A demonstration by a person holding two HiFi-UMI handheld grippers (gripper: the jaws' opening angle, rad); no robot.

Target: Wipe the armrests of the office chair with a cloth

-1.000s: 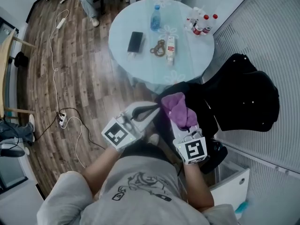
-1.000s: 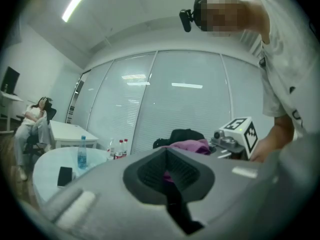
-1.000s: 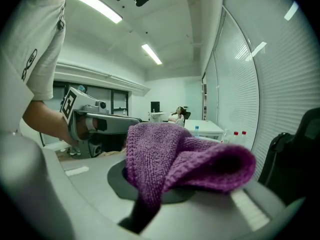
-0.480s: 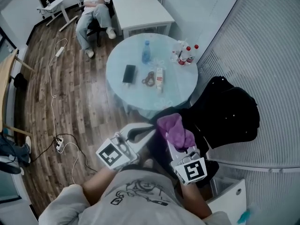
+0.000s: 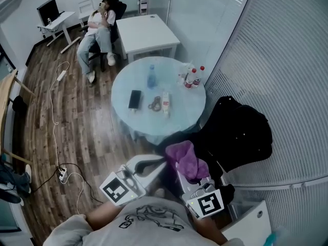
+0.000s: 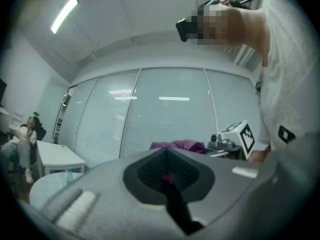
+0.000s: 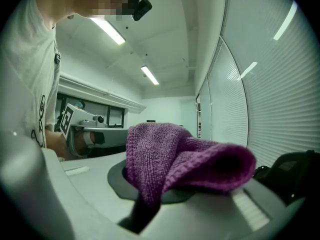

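From above, the person stands at the bottom of the head view with a gripper in each hand. The left gripper (image 5: 151, 164) points up toward a round table (image 5: 123, 111), which carries a water bottle (image 5: 151, 77), a phone (image 5: 135, 99) and some red-capped bottles (image 5: 193, 77). The right gripper (image 5: 196, 182) has a purple cloth (image 5: 184, 159) bunched over its tip, raised in the air just beside the left one. A black jacket (image 5: 238, 132) is heaped near the cloth, against the blinds (image 5: 287, 60). Further back, someone sits beside a white square table (image 5: 148, 32).

In the left gripper view the jaws are pressed together with nothing between them. A sliver of the purple cloth shows beyond their hollow, and the other gripper's marker cube sits to the right.

In the right gripper view the jaws are clamped on the cloth, which folds up and flops over to the right, with the jacket dark at the far right edge
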